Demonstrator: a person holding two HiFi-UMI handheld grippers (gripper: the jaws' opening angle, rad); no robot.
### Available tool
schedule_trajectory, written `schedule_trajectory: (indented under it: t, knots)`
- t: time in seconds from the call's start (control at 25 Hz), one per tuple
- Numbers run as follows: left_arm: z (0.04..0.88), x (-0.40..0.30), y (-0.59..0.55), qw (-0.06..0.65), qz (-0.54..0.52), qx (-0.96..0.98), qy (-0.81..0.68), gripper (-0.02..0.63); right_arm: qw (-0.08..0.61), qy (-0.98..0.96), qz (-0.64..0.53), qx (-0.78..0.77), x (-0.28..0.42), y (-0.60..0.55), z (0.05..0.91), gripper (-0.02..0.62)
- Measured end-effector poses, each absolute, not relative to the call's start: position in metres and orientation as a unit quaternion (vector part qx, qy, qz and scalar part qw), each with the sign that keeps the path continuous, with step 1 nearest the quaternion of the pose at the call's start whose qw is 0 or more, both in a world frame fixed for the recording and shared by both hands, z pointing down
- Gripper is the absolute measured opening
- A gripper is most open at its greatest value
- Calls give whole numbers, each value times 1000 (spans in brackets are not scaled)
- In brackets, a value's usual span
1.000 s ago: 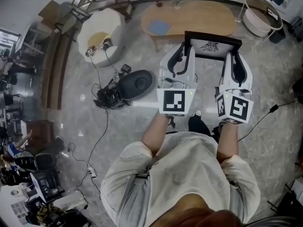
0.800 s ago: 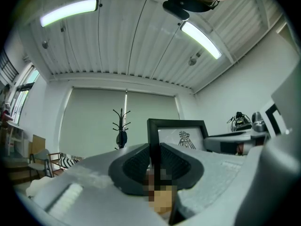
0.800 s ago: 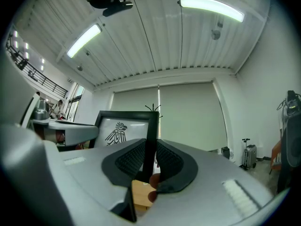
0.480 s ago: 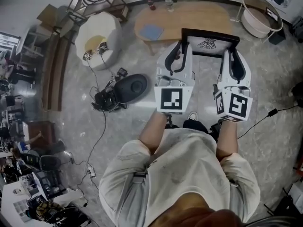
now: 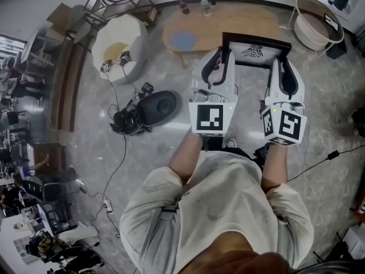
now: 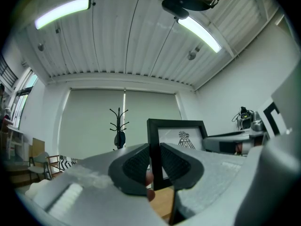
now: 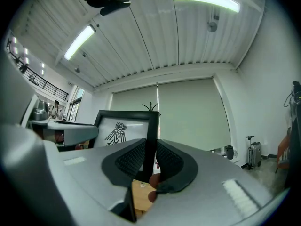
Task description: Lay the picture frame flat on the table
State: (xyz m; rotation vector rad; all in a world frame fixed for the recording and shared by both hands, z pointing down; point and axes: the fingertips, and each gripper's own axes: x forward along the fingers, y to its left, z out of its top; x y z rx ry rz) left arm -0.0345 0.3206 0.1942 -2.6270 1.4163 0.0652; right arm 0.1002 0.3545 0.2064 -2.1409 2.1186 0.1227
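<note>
I have the left gripper point(image 6: 154, 159) jaws clamped on the picture frame's point(image 5: 256, 40) left edge, the right gripper point(image 7: 149, 157) jaws on its right edge — frame upright.

Pale shirt point(image 5: 222, 204); white left hand-held gripper point(image 5: 222, 55), right hand-held gripper point(image 5: 279, 63), b&w marker cubes point(image 5: 212, 117).

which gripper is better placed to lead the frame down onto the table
Left, marginally. Both are shut on side edges of the picture frame, but the left gripper lines up with the middle of the table, while the right gripper is near its end.
</note>
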Motion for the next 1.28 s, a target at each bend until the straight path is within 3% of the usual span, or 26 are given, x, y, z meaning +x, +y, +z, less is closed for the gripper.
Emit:
schedule_trajectory:
  t: [0.72,1.28]
  knots:
    - [201,-38,215,69,44,-873,481,83,53,707,52,-703,98,247,210,74]
    - [183,-61,43,61,48,-875,477,83,42,707,52,-704,75,76,191,75]
